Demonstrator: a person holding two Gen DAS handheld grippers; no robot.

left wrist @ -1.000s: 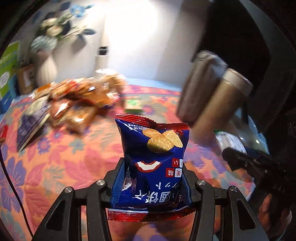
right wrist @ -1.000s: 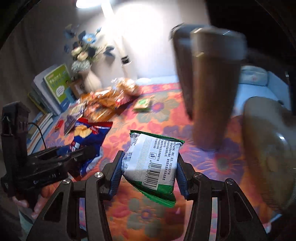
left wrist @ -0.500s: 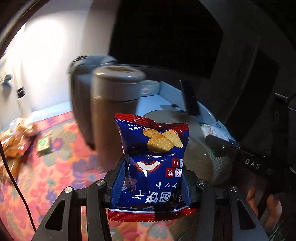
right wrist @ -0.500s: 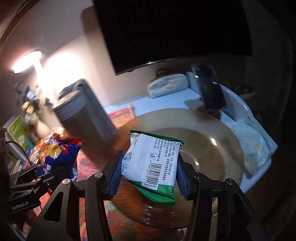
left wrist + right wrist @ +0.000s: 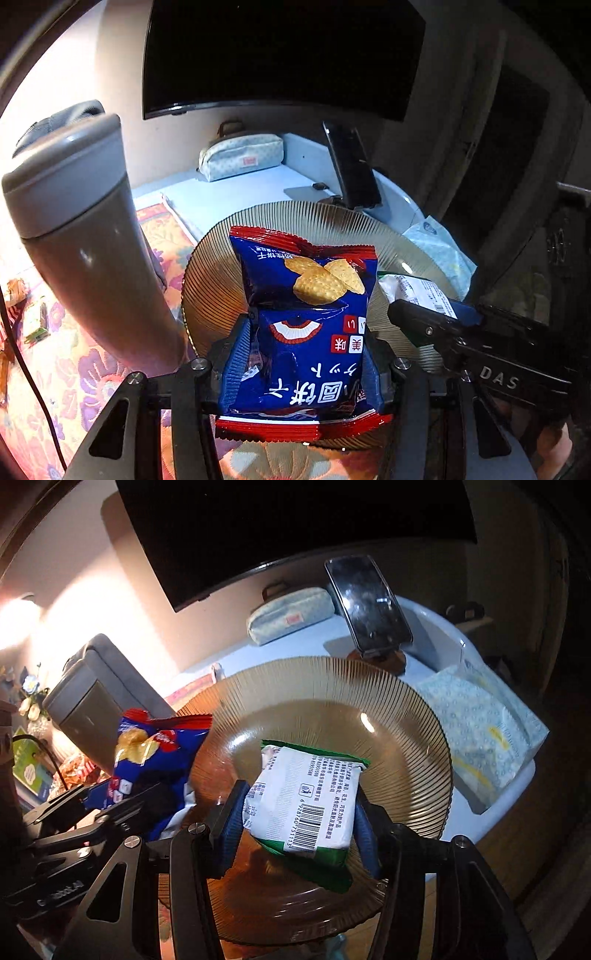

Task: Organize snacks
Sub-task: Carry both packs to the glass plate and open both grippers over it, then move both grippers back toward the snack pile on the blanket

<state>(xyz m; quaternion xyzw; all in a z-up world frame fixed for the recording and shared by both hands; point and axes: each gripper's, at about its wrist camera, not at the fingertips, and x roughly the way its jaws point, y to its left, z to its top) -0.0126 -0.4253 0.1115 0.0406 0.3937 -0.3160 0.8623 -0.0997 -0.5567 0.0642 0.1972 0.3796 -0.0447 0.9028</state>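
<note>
My left gripper (image 5: 301, 354) is shut on a blue and red cracker bag (image 5: 306, 325) and holds it over the left edge of a ribbed amber glass plate (image 5: 210, 266). My right gripper (image 5: 299, 819) is shut on a white and green snack packet (image 5: 303, 801), barcode side up, above the middle of the same plate (image 5: 406, 746). The right gripper with its packet (image 5: 417, 291) shows at the right of the left wrist view. The left gripper's blue bag (image 5: 155, 753) shows at the left of the right wrist view.
Two tall grey tumblers (image 5: 85, 240) stand left of the plate on a floral cloth (image 5: 92, 369). Behind the plate are a phone on a stand (image 5: 369, 605), a pencil case (image 5: 291, 616), a tissue pack (image 5: 480, 731) and a monitor. More snacks (image 5: 74, 768) lie far left.
Both grippers have swung right, away from the snack pile and past the tumblers, and now hold their packets over the amber plate. Both grips are unchanged.
</note>
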